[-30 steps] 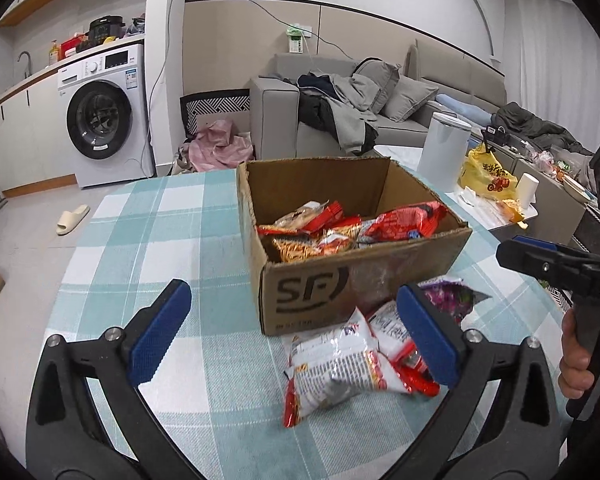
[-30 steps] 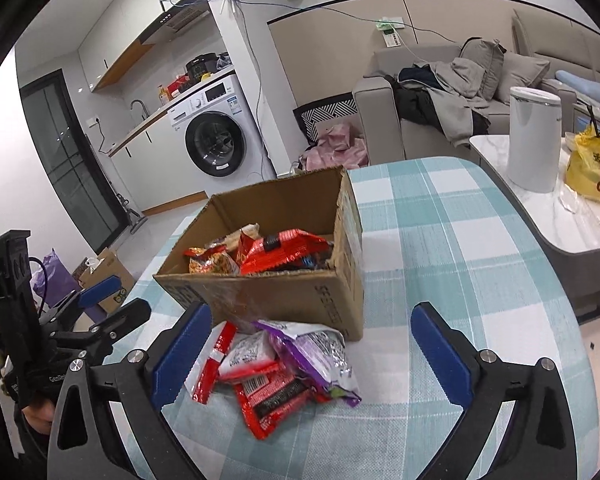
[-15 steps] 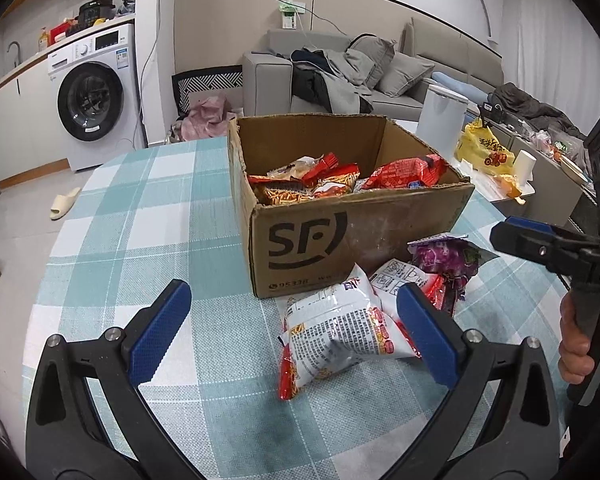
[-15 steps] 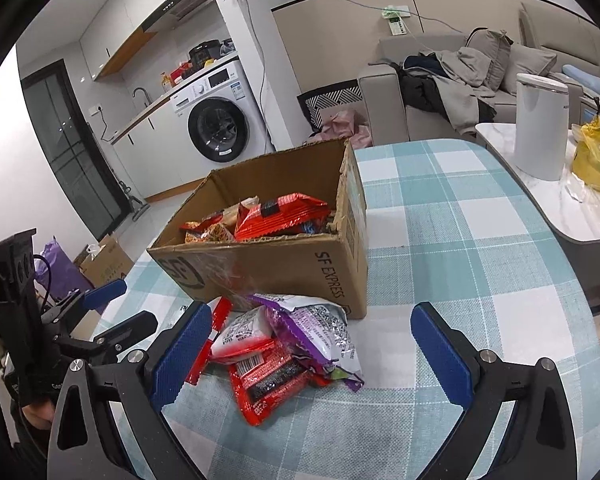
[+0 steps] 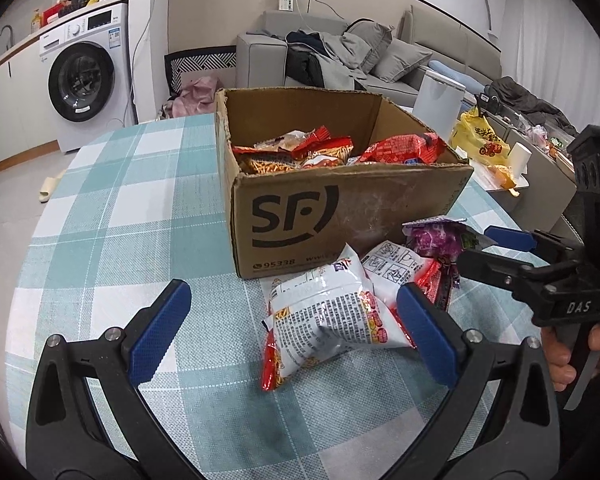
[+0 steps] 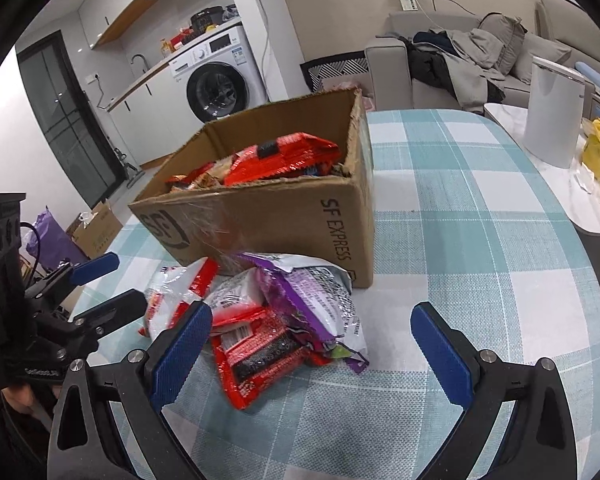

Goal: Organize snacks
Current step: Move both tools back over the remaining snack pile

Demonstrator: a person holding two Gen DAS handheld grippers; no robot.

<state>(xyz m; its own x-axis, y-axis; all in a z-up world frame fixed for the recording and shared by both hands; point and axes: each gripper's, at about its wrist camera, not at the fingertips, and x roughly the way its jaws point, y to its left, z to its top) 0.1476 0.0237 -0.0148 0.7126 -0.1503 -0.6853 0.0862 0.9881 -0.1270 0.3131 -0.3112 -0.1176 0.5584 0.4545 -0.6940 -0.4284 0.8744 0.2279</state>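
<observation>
An open cardboard box on the checked table holds several red and orange snack packets. Loose packets lie in a pile in front of it: a white one with red ends, a purple one, and a red one. My left gripper is open just short of the white packet, nothing between its fingers. My right gripper is open, low over the red and purple packets, empty. Each gripper shows at the edge of the other's view.
The table has free cloth to the left of the box and to its right. A white canister and a yellow bag stand on a side table to the right. A sofa and a washing machine lie beyond.
Both grippers have come lower and closer to the pile of loose packets; box and packets look larger. Both stay open. The packets have not moved.
</observation>
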